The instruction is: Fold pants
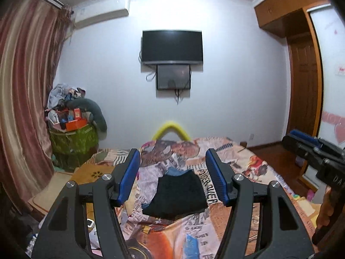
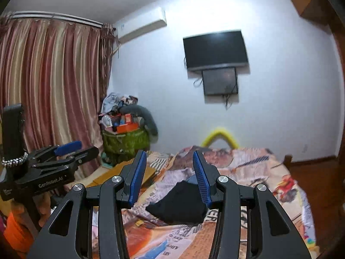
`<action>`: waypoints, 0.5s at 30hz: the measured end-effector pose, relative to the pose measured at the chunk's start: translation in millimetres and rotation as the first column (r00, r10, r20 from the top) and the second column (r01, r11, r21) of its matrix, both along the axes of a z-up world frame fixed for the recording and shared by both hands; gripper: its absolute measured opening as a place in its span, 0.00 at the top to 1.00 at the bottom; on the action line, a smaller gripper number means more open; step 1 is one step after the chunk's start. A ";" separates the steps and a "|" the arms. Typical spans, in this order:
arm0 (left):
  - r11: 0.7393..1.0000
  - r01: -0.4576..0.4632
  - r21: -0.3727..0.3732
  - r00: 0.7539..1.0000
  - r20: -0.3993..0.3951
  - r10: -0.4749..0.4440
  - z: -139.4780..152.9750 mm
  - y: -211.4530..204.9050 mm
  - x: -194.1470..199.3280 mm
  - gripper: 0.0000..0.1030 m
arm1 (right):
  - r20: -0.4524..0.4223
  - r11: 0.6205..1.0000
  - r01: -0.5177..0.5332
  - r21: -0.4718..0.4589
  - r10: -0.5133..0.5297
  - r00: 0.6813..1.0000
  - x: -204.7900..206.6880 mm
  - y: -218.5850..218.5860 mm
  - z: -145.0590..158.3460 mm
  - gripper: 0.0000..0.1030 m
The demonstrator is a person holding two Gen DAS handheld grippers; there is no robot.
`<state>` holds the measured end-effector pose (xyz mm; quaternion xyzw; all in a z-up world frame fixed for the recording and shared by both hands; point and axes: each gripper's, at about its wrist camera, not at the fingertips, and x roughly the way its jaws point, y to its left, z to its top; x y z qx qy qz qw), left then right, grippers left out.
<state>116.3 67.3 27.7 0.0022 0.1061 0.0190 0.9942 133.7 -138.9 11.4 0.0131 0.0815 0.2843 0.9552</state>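
Note:
Dark pants (image 1: 176, 194) lie folded into a compact block on the patterned bedspread (image 1: 237, 215), with a bit of blue cloth (image 1: 174, 171) showing at their far edge. My left gripper (image 1: 172, 159) is open and empty, held above the bed short of the pants. My right gripper (image 2: 169, 161) is open and empty too, above the pants (image 2: 181, 205). The right gripper also shows at the right edge of the left wrist view (image 1: 306, 142), and the left gripper at the left of the right wrist view (image 2: 71, 149).
A green bin (image 1: 73, 144) piled with boxes and clothes stands left of the bed by the striped curtain (image 1: 25, 86). A wall TV (image 1: 172, 46) hangs ahead. A yellow foam tube (image 1: 171, 129) sits beyond the bed. A wooden wardrobe (image 1: 301, 75) stands at the right.

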 end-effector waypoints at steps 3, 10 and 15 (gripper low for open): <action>1.000 -0.003 -0.014 1.000 0.022 0.003 -1.4 -4.8 -16.4 0.38 | 0.005 1.000 0.010 -0.006 -0.010 1.000 -11.5 -0.9 -2.5 0.60; 1.000 -0.001 -0.023 0.999 0.035 0.001 -7.8 -6.4 -33.1 0.06 | 0.021 0.997 0.066 -0.026 -0.066 0.998 -23.6 0.5 -3.4 0.22; 0.999 -0.006 -0.036 0.999 0.039 0.007 -9.9 -4.6 -37.5 0.00 | 0.023 0.995 0.097 -0.018 -0.097 0.995 -25.9 -1.7 -4.5 0.00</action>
